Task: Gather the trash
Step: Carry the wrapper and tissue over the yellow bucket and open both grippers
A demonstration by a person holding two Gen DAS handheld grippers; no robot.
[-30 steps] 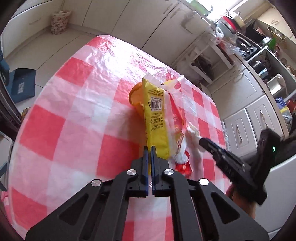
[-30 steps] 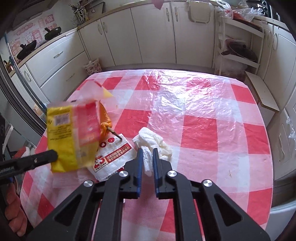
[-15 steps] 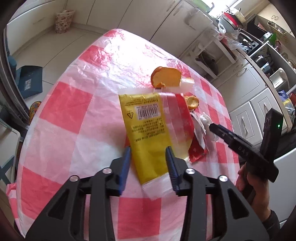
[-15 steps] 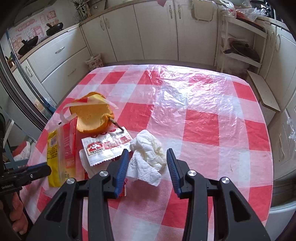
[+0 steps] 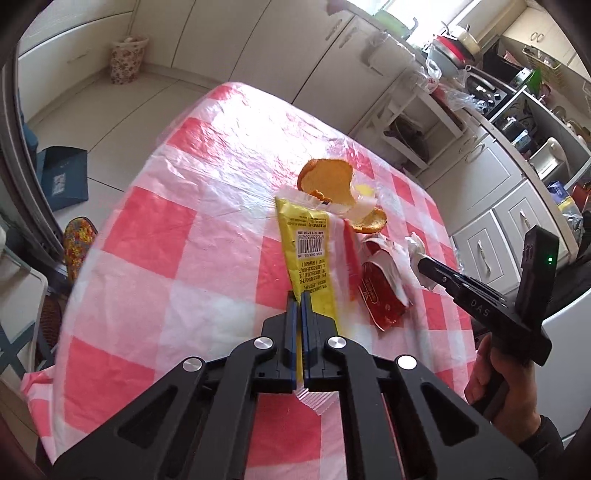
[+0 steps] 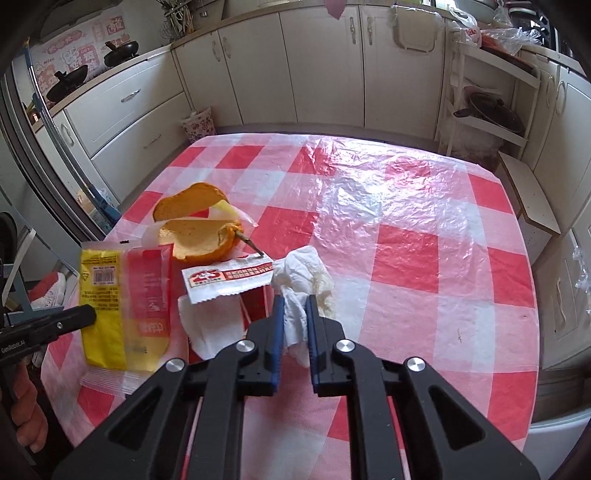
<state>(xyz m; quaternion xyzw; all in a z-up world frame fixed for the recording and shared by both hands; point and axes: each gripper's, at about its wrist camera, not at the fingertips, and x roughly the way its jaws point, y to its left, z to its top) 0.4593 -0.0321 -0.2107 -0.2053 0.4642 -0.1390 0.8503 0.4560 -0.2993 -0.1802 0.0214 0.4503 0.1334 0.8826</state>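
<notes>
Left wrist view: left gripper [image 5: 298,295] is pinching the yellow wrapper [image 5: 306,254], jaws having just closed on it; wrapper is lying on the checked surface [image 5: 177,236] beside orange peel [image 5: 327,181].
Right wrist view: right gripper [image 6: 295,306] is clamping the white tissue [image 6: 301,273], jaws having just closed; red-and-white sachet [image 6: 225,278] is lying just left.

Cream kitchen cabinets [image 6: 325,62], pale tiled floor [image 5: 110,107], bright window [image 5: 424,18]

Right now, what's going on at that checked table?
A person is clearing trash with a handheld gripper in each hand. The left gripper has just closed its jaws on the near end of the yellow wrapper. The right gripper has just closed on the crumpled tissue. The orange peel and the red-and-white packet lie loose on the tablecloth.
</notes>
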